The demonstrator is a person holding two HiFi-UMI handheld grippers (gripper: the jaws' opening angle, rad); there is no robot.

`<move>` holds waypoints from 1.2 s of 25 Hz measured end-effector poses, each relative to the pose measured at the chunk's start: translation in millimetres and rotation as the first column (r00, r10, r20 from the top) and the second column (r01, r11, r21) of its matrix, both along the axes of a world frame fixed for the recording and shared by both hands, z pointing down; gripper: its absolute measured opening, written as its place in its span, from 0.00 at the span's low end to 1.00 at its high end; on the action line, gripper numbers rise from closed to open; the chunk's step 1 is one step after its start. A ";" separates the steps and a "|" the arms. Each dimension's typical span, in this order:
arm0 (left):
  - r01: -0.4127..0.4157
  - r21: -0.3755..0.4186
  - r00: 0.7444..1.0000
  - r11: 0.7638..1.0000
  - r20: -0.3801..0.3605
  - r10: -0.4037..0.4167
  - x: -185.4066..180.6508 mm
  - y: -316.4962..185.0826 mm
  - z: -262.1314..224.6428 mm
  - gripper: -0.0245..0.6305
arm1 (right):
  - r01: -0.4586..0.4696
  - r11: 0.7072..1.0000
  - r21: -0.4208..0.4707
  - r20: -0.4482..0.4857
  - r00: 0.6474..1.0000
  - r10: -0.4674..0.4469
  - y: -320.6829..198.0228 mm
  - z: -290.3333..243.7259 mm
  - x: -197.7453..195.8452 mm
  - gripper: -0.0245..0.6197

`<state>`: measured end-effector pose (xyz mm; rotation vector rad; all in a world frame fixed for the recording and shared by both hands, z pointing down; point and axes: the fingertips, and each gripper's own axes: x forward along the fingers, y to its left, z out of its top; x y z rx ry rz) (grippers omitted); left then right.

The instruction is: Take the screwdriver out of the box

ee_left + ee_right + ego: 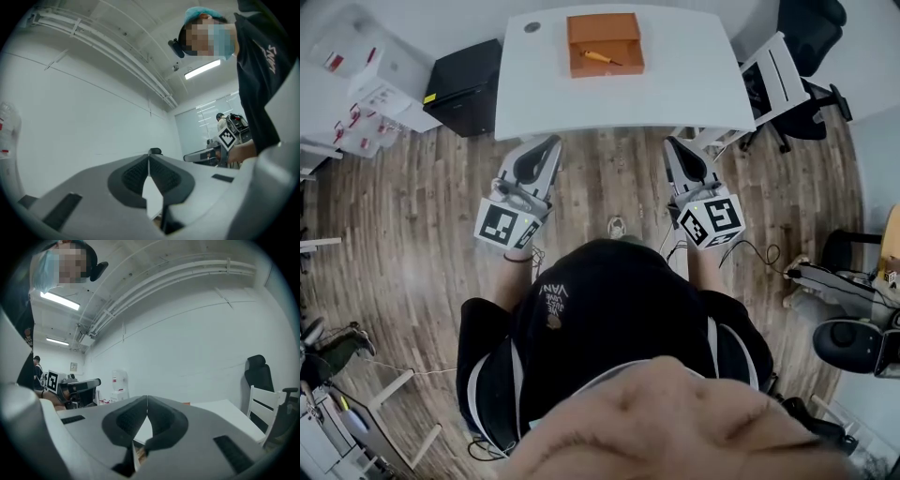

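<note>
An orange open box [605,43] sits at the far middle of the white table [675,94], and a screwdriver [602,58] with an orange handle lies inside it. My left gripper [551,143] is held over the wooden floor short of the table's near edge, jaws shut and empty. My right gripper [673,145] is level with it to the right, also shut on nothing. In the left gripper view the tips [149,154] meet in front of a white wall. The right gripper [147,398] shows its tips touching, with the table [225,411] beyond.
A black cabinet [467,87] stands left of the table, with white boxes [375,80] further left. A white chair [773,80] and a black office chair [811,28] stand to the right. Another person with a marker-cube gripper [227,137] is in the background.
</note>
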<state>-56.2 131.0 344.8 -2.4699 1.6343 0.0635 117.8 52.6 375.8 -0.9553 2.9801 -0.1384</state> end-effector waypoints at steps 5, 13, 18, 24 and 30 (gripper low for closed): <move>0.037 -0.001 0.999 0.999 -0.002 -0.037 3.8 -31.4 2.3 0.07 | 0.035 0.999 0.001 -0.003 0.999 -0.035 -33.6 0.6 1.0 0.06; 0.064 -0.021 0.998 0.998 -0.011 -0.064 5.3 -59.9 12.1 0.07 | 0.068 0.998 -0.019 0.003 0.998 -0.068 -67.0 11.9 -2.3 0.06; 0.072 -0.036 0.997 0.997 -0.012 -0.073 1.2 -73.2 17.8 0.07 | 0.084 0.996 -0.035 -0.002 0.996 -0.084 -77.1 18.6 -8.2 0.06; 0.044 -0.041 0.999 0.998 -0.015 -0.044 -6.0 -99.0 22.2 0.07 | 0.070 0.997 -0.032 -0.006 0.998 -0.070 -97.1 19.0 -18.4 0.06; 0.016 -0.056 1.000 0.998 -0.016 -0.017 -20.7 -134.3 24.4 0.07 | 0.031 0.999 -0.038 -0.004 0.999 -0.031 -125.3 18.5 -27.1 0.06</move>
